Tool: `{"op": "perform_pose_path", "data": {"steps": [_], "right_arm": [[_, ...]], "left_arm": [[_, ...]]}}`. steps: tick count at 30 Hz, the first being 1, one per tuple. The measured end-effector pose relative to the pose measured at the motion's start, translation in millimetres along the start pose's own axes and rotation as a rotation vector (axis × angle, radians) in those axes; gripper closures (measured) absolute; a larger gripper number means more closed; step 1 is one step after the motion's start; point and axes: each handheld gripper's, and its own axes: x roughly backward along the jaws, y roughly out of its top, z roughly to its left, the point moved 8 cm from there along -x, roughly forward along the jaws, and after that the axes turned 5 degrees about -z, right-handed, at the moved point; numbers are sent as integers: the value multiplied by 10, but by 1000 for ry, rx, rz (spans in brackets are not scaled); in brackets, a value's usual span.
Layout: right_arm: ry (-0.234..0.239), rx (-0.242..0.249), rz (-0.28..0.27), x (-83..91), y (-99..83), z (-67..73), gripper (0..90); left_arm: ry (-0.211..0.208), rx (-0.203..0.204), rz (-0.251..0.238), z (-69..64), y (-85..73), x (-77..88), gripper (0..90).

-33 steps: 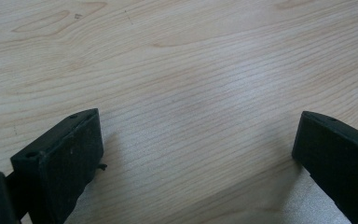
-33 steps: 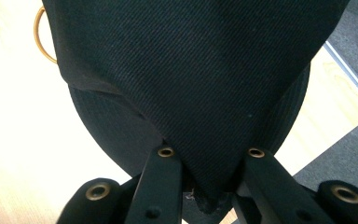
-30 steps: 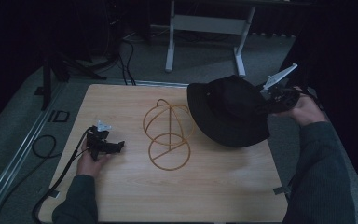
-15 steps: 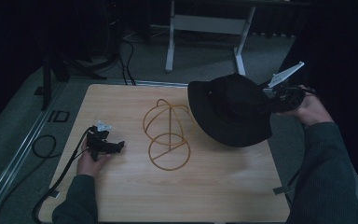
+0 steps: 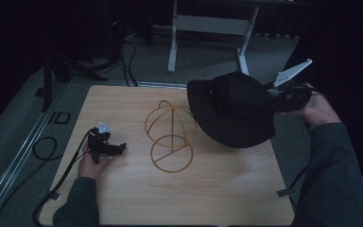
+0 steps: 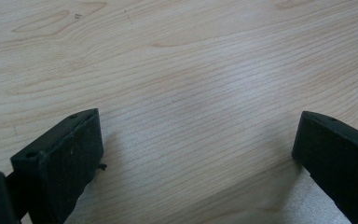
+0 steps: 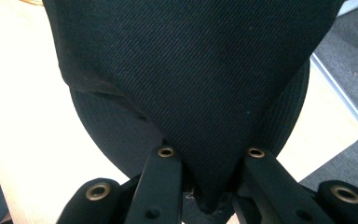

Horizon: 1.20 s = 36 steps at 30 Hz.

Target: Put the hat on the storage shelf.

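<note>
While left gripper [image 5: 105, 145] jaws spread, right gripper [image 7: 209, 196] pinches black twill hat [image 5: 231, 109].

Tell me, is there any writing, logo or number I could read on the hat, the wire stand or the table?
None readable: the black hat, the wire stand and the table show no lettering. A small dark mark at the table's left edge is too blurred to read.

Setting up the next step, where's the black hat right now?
High view: the black hat hangs at the table's right, pinched in the right tongs, beside the wire stand.
</note>
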Motion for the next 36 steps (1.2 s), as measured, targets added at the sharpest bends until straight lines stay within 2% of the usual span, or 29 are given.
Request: {"op": "perform_pose_path", "data": {"steps": [7,24,36], "right_arm": [[15,16,-30,51,75,39,845],[45,35,-53,71,163,105,846],[76,58,-106,130,296,170,846]], "left_arm": [[0,0,0,0,0,0,20],[0,0,0,0,0,0,20],[0,0,0,0,0,0,20]]}}
